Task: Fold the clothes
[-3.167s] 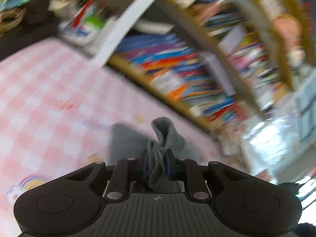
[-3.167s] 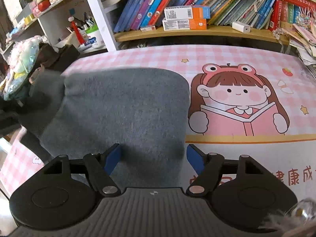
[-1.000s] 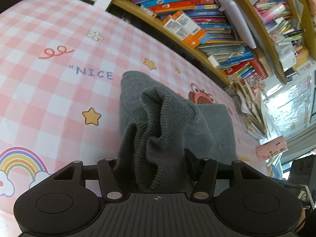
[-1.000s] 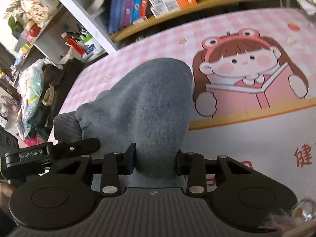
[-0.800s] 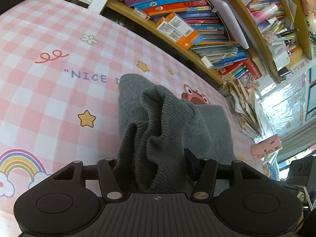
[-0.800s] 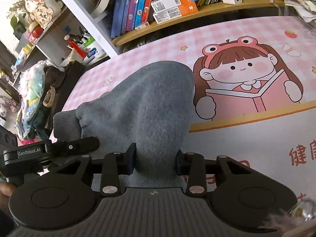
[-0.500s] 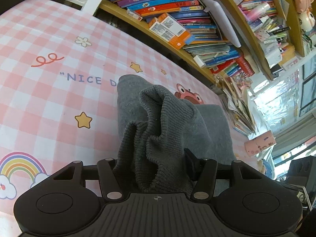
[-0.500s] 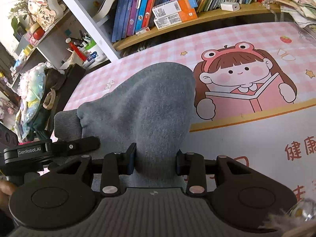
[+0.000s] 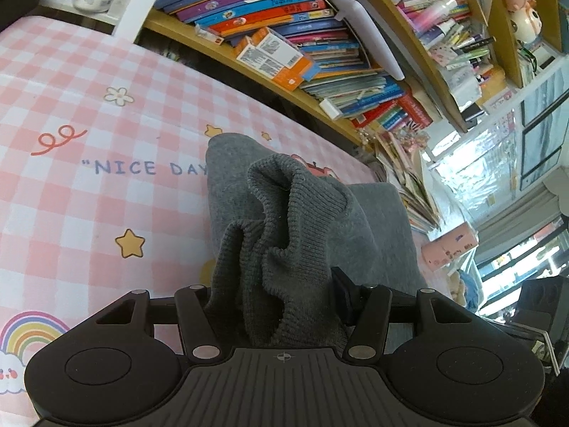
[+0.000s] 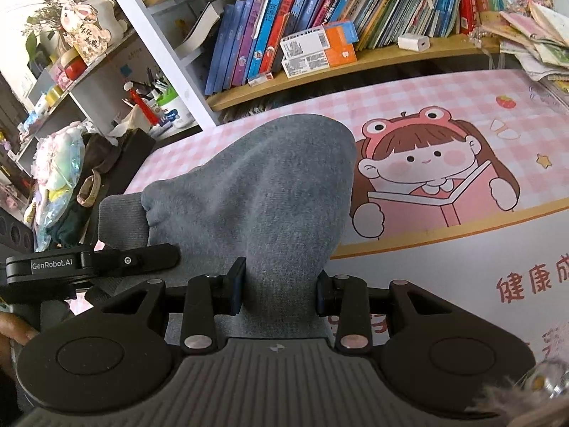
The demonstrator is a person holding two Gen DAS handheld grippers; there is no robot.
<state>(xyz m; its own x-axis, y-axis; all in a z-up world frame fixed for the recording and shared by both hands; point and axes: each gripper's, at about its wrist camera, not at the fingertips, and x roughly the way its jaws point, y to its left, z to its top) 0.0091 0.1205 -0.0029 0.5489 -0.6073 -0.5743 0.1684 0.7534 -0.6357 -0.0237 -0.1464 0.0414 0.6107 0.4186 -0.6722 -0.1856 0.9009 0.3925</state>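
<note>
Pink checkered tabletop [image 10: 444, 114] is carrying the grey sweater [image 10: 270, 185], which is lying bunched and partly doubled over, so the fold is looking barely halfway, with flattening left. Left gripper [image 9: 274, 284] is clamping the ribbed hem [image 9: 284, 220]; right gripper [image 10: 281, 284] is pinching the smooth body fabric.

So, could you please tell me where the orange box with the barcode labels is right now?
The orange box lies on the wooden bookshelf behind the table, leaning against the upright books; in the right wrist view it is top centre, beyond the grey garment.
</note>
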